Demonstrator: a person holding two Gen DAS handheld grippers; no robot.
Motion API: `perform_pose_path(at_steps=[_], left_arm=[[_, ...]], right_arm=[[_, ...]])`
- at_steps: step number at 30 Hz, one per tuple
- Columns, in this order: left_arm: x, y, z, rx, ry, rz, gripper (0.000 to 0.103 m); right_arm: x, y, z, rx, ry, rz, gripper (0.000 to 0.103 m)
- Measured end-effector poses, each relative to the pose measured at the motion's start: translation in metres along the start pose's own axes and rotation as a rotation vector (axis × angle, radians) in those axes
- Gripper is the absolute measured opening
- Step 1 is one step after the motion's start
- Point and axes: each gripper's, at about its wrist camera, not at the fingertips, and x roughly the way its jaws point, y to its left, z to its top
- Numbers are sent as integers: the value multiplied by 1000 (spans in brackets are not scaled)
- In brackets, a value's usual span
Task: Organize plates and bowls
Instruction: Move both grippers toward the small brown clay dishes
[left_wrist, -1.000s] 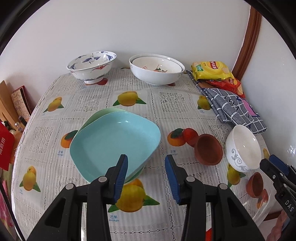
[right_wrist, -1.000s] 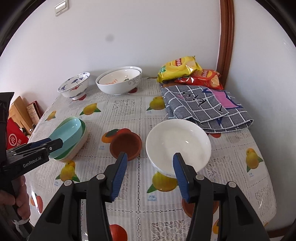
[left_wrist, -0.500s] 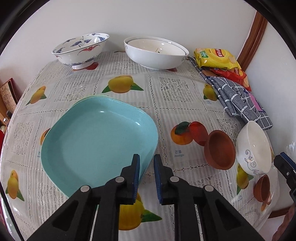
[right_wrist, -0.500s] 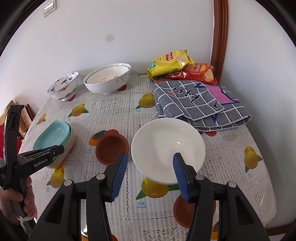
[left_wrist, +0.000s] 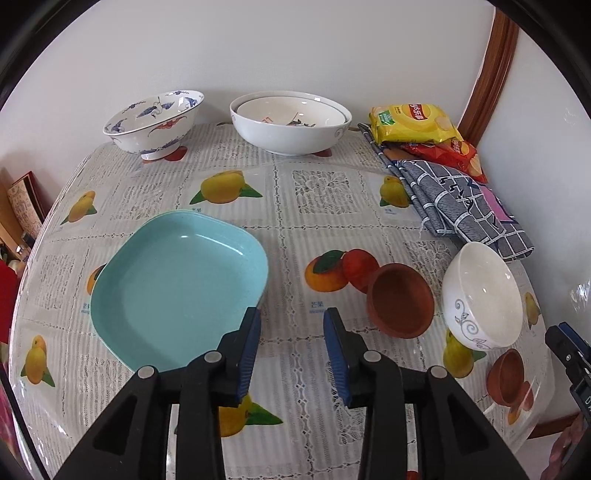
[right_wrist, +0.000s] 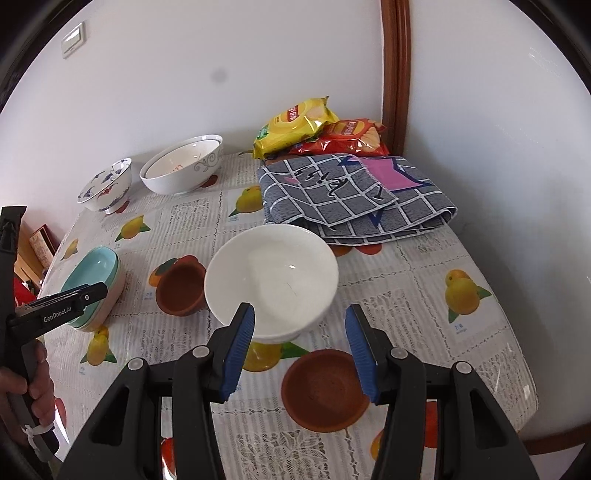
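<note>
On the fruit-print tablecloth (left_wrist: 295, 206), just ahead of my left gripper (left_wrist: 291, 347), I see the turquoise square plate (left_wrist: 177, 284) with rounded corners and a glossy raised rim, sitting on another pale plate beneath it. My left jaws are opening, with only cloth between them, the plate's near corner just beside the left finger. My right gripper (right_wrist: 299, 354) stands fairly wide and holds nothing; the plain white bowl (right_wrist: 271, 280) with a grey scroll on its outside sits just beyond its tips. A terracotta bowl (right_wrist: 181, 286) touches or nearly touches it, and a second (right_wrist: 325, 387) lies between my right fingers. Two larger bowls, nested white (left_wrist: 291, 125) and blue-patterned (left_wrist: 155, 123), stand by the wall.
</note>
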Motion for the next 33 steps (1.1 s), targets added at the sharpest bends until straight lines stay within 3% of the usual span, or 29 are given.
perform_pose_path(at_steps=[5, 12, 17, 33], left_arm=[[-10, -22, -6, 32, -17, 7, 41], [-11, -46, -12, 50, -29, 21, 41], [-3, -56, -15, 58, -25, 57, 41], [48, -74, 0, 52, 75, 37, 41]], right_arm=[[-9, -20, -9, 4, -6, -17, 51], [0, -42, -24, 12, 48, -46, 59], [15, -56, -34, 41, 97, -24, 60], [52, -55, -52, 30, 162, 76, 59]])
